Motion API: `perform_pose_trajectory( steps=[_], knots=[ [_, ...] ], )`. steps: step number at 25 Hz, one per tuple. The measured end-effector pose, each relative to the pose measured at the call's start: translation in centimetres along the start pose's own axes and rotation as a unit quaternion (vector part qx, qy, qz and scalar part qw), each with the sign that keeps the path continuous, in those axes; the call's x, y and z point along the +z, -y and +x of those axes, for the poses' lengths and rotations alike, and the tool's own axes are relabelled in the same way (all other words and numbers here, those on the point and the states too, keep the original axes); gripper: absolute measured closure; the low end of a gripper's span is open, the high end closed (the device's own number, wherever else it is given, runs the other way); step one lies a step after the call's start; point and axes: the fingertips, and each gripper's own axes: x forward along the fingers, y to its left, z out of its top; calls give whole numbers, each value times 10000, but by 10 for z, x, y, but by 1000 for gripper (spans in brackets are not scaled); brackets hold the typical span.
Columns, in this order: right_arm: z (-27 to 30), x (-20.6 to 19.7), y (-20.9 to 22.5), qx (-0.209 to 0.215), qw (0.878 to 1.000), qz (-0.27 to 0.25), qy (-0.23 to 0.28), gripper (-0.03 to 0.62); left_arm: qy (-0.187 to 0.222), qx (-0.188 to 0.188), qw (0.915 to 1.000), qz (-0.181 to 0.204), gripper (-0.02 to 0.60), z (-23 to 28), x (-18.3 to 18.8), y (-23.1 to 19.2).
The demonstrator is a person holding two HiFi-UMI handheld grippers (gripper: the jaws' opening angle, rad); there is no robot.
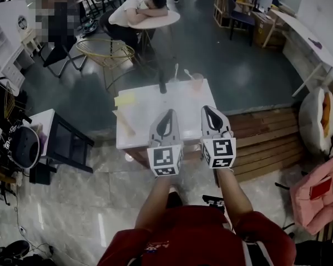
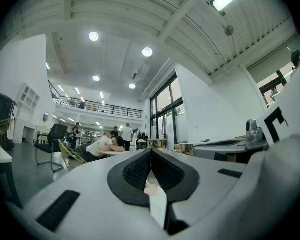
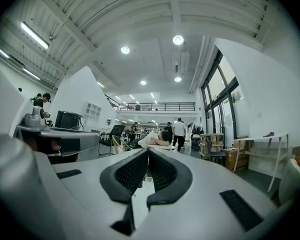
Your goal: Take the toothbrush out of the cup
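On the far edge of the white table (image 1: 150,129) stands a translucent pinkish cup (image 1: 197,83). Two thin white sticks (image 1: 176,71) rise just left of it; I cannot tell which one is the toothbrush. My left gripper (image 1: 167,115) and right gripper (image 1: 208,111) hover side by side over the table's near half, well short of the cup. Both are shut with nothing between the pads. In the left gripper view the left gripper (image 2: 151,156) has its jaws pressed together. In the right gripper view the right gripper (image 3: 147,156) looks the same. Both cameras look out level across the room.
A black cylinder (image 1: 162,85), a yellow pad (image 1: 125,99) and a wooden stick (image 1: 125,122) lie on the table. A person sleeps at a round table (image 1: 152,20) behind it, beside a yellow wire chair (image 1: 105,53). A black stand (image 1: 66,140) is at the left and wooden steps (image 1: 266,140) at the right.
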Motion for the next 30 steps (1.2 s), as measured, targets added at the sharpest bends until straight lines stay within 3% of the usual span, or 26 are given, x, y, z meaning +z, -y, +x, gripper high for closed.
perform_pose_trajectory(
  steps=[17,30],
  knots=[
    [129,0,-20,-263,9995,-121,-84,565,51,-244,9997,-68,552,89,-10,-103],
    [184,-16,10,-362,9993,-45,-53,565,-3,-259,9997,-25,552,147,-25,-118]
  ],
)
